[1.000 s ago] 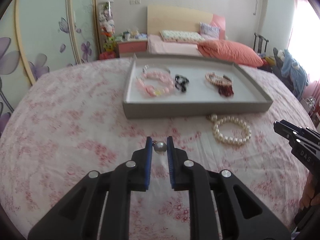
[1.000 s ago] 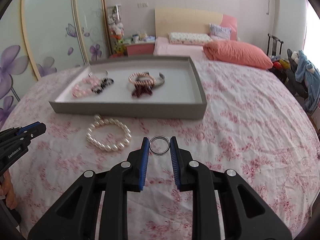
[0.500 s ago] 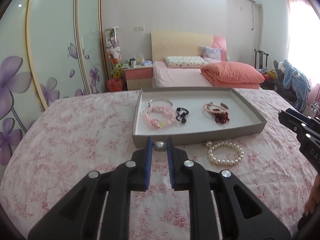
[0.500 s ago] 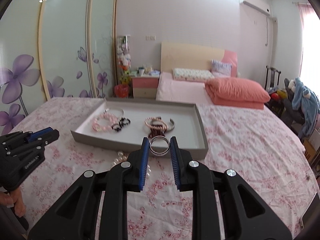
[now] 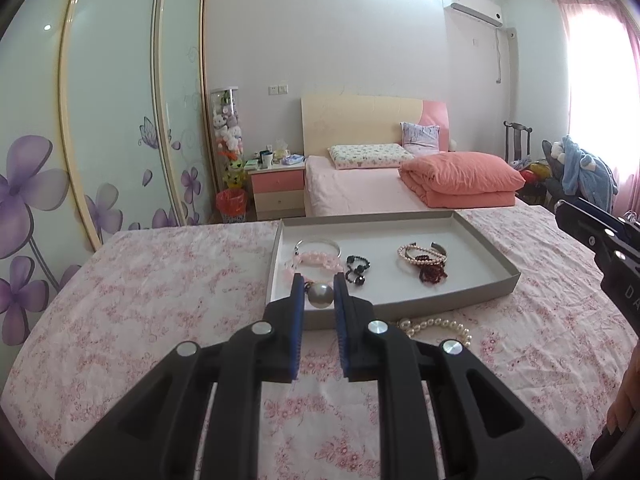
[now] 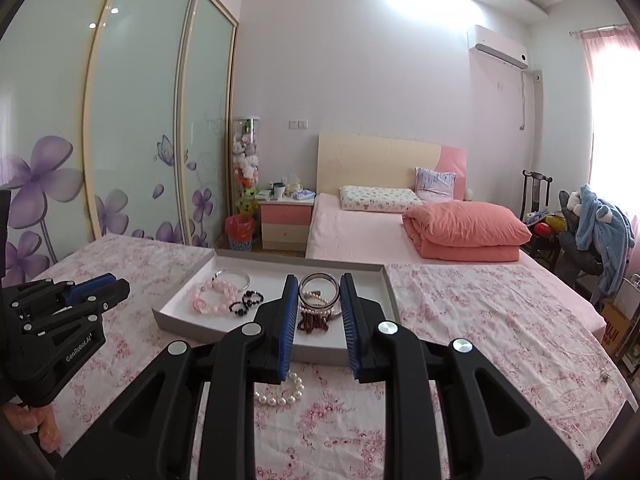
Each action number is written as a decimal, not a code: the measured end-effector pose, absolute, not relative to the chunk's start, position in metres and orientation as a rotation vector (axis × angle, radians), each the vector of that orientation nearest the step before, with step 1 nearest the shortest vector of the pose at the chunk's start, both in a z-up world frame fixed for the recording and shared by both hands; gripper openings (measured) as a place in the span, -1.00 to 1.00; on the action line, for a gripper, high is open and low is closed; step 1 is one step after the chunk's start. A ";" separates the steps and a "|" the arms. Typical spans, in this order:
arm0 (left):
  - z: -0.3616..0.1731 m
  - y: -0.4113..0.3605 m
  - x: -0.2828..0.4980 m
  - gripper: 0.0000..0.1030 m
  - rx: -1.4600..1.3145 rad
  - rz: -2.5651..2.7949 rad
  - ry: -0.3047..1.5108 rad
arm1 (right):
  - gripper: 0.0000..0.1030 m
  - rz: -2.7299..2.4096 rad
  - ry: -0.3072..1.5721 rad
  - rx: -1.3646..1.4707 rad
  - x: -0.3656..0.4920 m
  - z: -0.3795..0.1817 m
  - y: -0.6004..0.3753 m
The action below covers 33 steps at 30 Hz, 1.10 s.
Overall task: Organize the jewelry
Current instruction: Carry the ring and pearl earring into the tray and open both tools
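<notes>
My left gripper [image 5: 318, 294] is shut on a large grey pearl pendant [image 5: 319, 295], held above the near edge of the grey jewelry tray [image 5: 496, 286]. My right gripper [image 6: 319, 292] is shut on a silver ring bangle [image 6: 319, 289], held above the same tray [image 6: 390, 292]. The tray holds a pink bead bracelet [image 5: 316, 260], black beads [image 5: 357, 268], a pearl bangle with dark red beads [image 5: 424, 258] and a silver bangle [image 5: 318, 244]. A white pearl bracelet [image 5: 436, 326] lies on the floral cloth in front of the tray; it also shows in the right wrist view [image 6: 282, 394].
The table has a pink floral cloth [image 5: 160, 280]. Behind it stand a bed with an orange quilt [image 5: 460, 178], a pink nightstand [image 5: 276, 188] and a flowered sliding wardrobe [image 5: 100, 120]. A chair with blue clothing [image 5: 584, 172] stands at the right.
Both grippers have risen from the cloth with their items and moved toward the tray. The views now look more level across the room.
</notes>
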<state>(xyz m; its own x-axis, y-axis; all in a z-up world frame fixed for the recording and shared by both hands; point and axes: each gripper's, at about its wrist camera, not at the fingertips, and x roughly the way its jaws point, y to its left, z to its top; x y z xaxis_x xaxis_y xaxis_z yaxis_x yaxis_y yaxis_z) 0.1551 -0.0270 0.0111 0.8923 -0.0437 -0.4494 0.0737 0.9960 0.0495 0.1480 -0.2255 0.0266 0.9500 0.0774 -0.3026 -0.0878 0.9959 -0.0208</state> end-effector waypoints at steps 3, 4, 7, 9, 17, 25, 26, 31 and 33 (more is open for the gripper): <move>0.013 -0.028 0.155 -0.70 0.069 -0.066 0.456 | -0.56 0.085 0.299 -0.029 0.150 0.029 -0.226; 0.014 -0.029 0.155 -0.70 0.069 -0.067 0.454 | -0.56 0.085 0.296 -0.029 0.150 0.029 -0.225; 0.016 -0.029 0.156 -0.70 0.070 -0.068 0.447 | -0.56 0.086 0.289 -0.028 0.150 0.031 -0.227; 0.017 -0.029 0.157 -0.70 0.070 -0.068 0.443 | -0.56 0.086 0.286 -0.027 0.150 0.032 -0.227; 0.018 -0.029 0.158 -0.70 0.072 -0.069 0.444 | -0.56 0.086 0.293 -0.027 0.151 0.031 -0.225; 0.017 -0.028 0.159 -0.70 0.073 -0.069 0.445 | -0.56 0.085 0.296 -0.027 0.152 0.030 -0.226; 0.018 -0.029 0.159 -0.70 0.073 -0.071 0.446 | -0.56 0.085 0.295 -0.027 0.152 0.030 -0.226; 0.016 -0.029 0.169 -0.70 0.078 -0.080 0.461 | -0.56 0.085 0.296 -0.022 0.157 0.030 -0.226; 0.015 -0.030 0.177 -0.70 0.078 -0.082 0.471 | -0.56 0.083 0.304 -0.015 0.166 0.029 -0.229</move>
